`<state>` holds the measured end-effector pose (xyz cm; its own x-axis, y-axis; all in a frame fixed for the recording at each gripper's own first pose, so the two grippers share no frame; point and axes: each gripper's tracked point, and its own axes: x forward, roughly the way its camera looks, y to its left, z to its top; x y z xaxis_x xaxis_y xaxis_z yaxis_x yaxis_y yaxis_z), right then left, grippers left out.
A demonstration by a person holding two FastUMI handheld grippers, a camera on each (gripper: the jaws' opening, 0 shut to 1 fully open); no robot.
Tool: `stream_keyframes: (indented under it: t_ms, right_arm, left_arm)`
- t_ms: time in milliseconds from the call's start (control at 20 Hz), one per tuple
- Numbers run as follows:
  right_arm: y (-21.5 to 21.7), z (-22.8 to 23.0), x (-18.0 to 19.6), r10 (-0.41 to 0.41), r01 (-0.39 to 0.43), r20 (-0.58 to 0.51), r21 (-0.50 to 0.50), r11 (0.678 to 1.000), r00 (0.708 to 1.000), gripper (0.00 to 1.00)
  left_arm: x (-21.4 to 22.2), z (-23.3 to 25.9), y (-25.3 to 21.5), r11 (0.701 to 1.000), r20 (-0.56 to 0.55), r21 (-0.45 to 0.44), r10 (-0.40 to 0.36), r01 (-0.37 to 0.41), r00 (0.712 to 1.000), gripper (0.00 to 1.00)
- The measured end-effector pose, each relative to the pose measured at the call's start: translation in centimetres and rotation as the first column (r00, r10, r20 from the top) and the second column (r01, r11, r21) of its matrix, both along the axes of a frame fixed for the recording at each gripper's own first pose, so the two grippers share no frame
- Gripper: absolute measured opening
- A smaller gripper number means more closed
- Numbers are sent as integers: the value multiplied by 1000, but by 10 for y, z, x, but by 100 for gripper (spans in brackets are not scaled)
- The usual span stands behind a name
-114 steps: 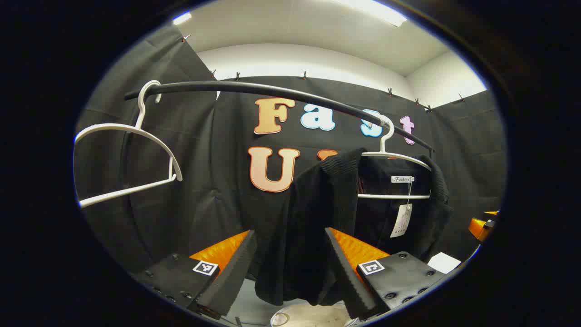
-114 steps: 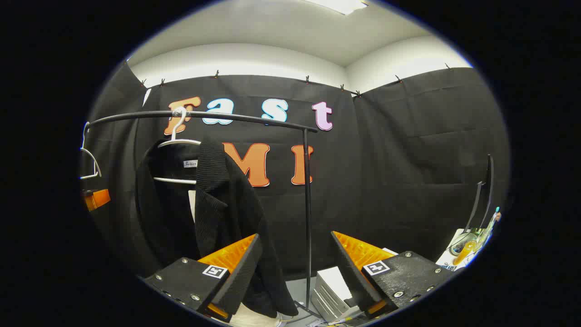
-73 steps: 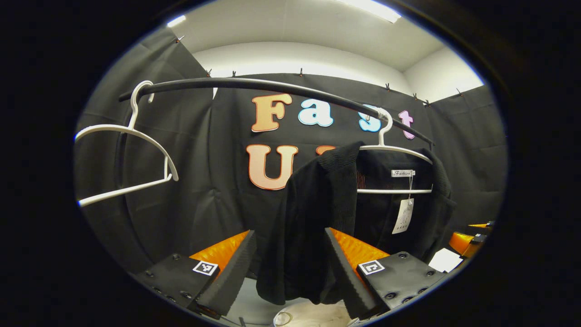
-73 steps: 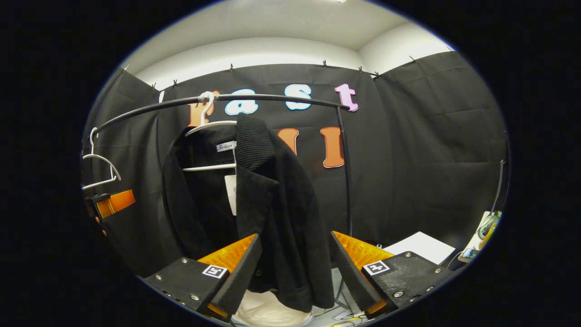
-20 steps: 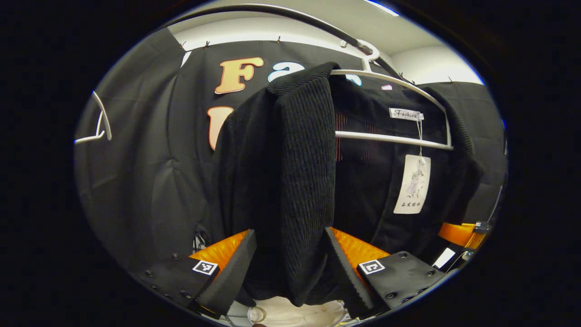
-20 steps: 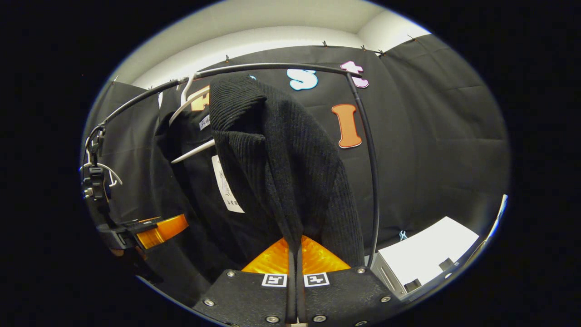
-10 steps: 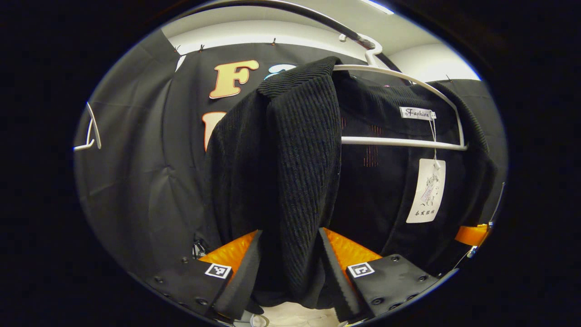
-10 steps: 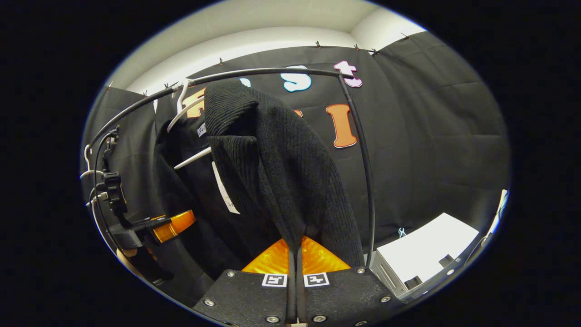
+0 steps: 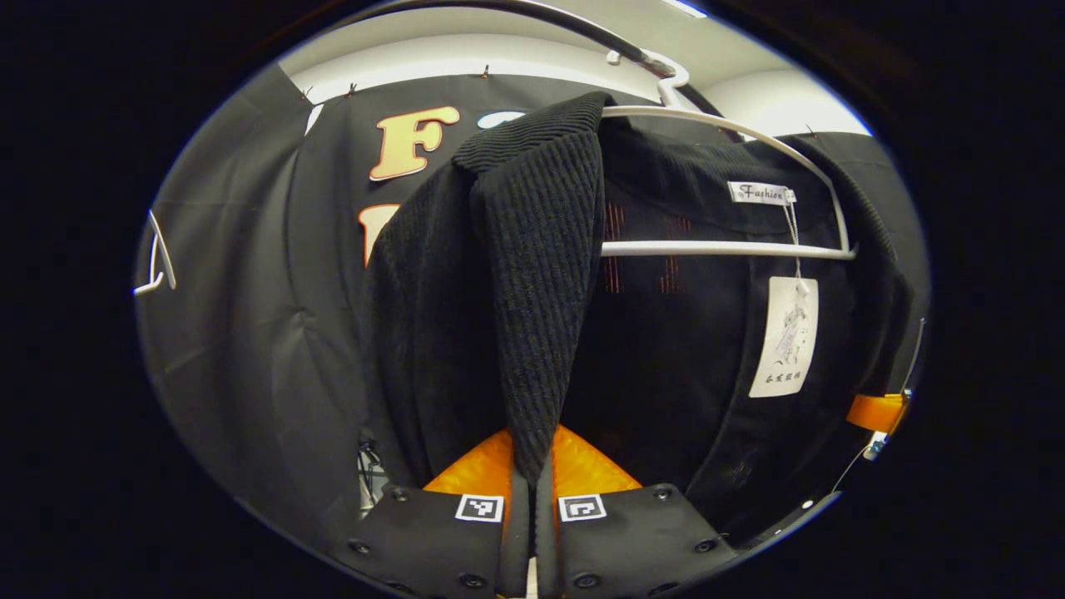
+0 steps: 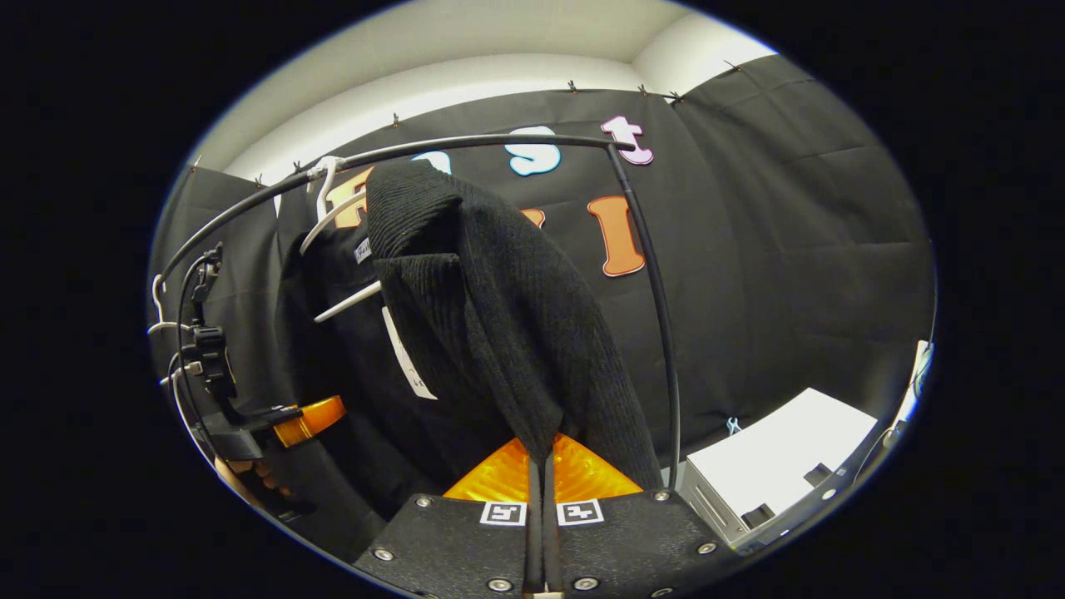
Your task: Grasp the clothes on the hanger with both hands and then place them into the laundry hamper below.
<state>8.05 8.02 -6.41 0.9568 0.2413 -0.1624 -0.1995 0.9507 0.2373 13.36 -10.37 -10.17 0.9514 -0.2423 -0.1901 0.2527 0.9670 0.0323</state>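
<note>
Now each hand-held gripper [image 9: 526,466] [image 10: 541,453] pinches the ribbed black knit jacket's [image 9: 532,274] front edge.

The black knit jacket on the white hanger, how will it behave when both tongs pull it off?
The black knit jacket is probably floppy: its front panels drape and bunch where the left tongs and right tongs pinch them. The ribbed knit likely grips rather than slips. It may snag on the white hanger, which sits inside its shoulders.
</note>
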Motion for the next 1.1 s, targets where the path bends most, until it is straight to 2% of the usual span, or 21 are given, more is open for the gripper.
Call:
stream_keyframes:
  t_ms: [50,250,300,400,450,500,550,650,750,900,1100]
  right_arm:
    - [-1,1,0,-5,5,2,0,1000,1000,0]
    - [-15,12,1,-38,37,19,14,999,999,0]
    - [-19,16,2,-50,49,24,18,999,998,7]
    - [-33,26,5,-78,76,41,31,997,996,7]
    - [-42,32,5,-96,94,51,36,995,994,0]
    - [-50,38,9,-114,112,64,38,993,991,7]
    - [-61,45,10,-132,129,75,41,991,988,7]
    - [-80,52,17,-164,161,94,36,986,982,0]
    - [-96,62,26,-184,181,115,30,983,976,0]
    - [-116,78,40,-193,190,143,34,981,971,0]
    - [-134,91,70,-163,158,149,47,986,975,0]
  left_arm:
    - [-2,2,-1,1000,4,5,-14,14,1000,7]
    - [-7,4,1,998,4,40,-40,40,999,7]
    - [-8,6,1,998,5,39,-45,45,999,7]
    - [-10,10,1,998,9,29,-52,52,999,7]
    - [-10,14,1,998,13,20,-55,55,998,7]
    - [-11,17,-1,998,18,10,-60,60,998,7]
    - [-12,22,-2,998,25,-2,-68,68,997,7]
    - [-16,30,2,997,34,-20,-76,77,997,7]
    - [-14,37,3,997,41,-30,-75,76,996,9]
    - [-14,48,7,997,56,-42,-61,63,997,7]
    - [-16,65,18,999,90,-42,-15,18,996,7]
